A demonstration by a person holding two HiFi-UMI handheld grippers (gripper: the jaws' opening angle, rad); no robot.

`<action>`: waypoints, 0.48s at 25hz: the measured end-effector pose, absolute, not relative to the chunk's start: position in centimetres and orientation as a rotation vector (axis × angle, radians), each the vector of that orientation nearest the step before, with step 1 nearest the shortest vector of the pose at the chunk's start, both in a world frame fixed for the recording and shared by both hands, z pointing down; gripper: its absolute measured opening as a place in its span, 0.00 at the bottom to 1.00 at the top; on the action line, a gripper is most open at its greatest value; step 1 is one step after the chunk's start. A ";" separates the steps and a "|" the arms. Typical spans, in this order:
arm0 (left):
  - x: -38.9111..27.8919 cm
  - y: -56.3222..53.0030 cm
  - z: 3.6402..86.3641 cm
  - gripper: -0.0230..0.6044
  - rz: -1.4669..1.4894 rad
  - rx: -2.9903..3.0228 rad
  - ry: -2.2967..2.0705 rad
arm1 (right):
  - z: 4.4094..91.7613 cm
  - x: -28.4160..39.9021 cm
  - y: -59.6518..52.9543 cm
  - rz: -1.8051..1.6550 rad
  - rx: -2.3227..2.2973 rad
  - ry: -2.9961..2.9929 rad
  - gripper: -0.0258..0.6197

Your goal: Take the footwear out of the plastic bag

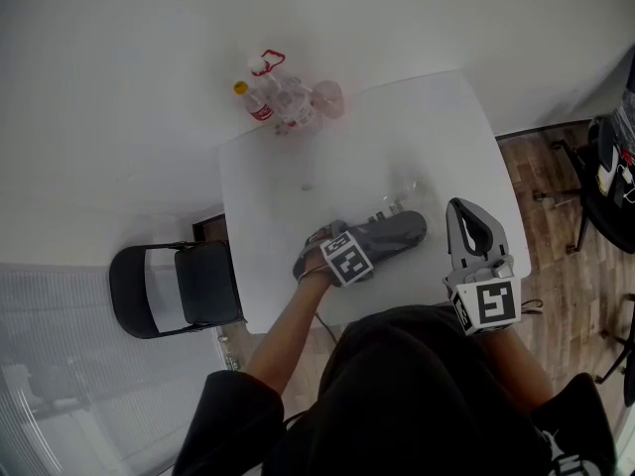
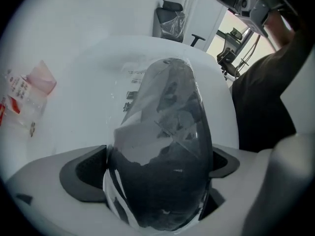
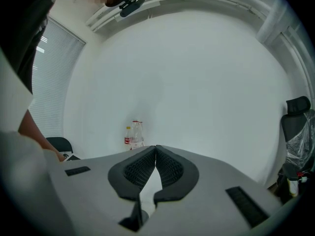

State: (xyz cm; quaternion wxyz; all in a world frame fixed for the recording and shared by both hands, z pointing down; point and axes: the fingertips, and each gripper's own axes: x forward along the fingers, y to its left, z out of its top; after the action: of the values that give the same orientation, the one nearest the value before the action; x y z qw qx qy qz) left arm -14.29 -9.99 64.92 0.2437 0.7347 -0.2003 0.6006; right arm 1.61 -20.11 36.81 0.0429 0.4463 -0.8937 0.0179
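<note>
A dark slipper (image 1: 395,233) wrapped in a clear plastic bag (image 2: 132,80) lies on the white table (image 1: 397,137) near its front edge. My left gripper (image 1: 344,253) stands over the slipper's near end. In the left gripper view the bagged slipper (image 2: 167,132) fills the gap between the jaws of the left gripper (image 2: 160,163), which stand at their widest; the bag's sides reach the pads (image 2: 93,173). My right gripper (image 1: 464,211) hovers at the table's front right, shut and holding nothing; in the right gripper view its pads (image 3: 167,168) meet at the tip.
Several water bottles (image 1: 273,97) and a pink packet (image 1: 329,97) stand at the table's far edge. A black folding chair (image 1: 179,286) sits left of the table. An office chair (image 1: 605,177) stands on the wooden floor to the right.
</note>
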 end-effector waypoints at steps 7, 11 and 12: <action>-14.3 -10.3 64.4 0.97 1.552 2.151 -0.593 | 38.2 2.5 -22.1 0.110 1.335 -2.723 0.07; -14.1 -11.0 62.4 0.88 1.409 2.257 -0.676 | 39.9 3.1 -23.5 0.154 1.215 -2.706 0.07; -14.3 -11.2 61.6 0.79 1.372 2.289 -0.700 | 40.3 3.2 -23.7 0.149 1.166 -2.699 0.07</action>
State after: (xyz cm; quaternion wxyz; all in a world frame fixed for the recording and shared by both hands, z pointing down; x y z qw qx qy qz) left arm -14.26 -11.21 61.65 0.1901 0.8146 -0.2491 0.4882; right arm 3.21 -23.66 40.30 0.0986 0.3941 -0.9124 0.0505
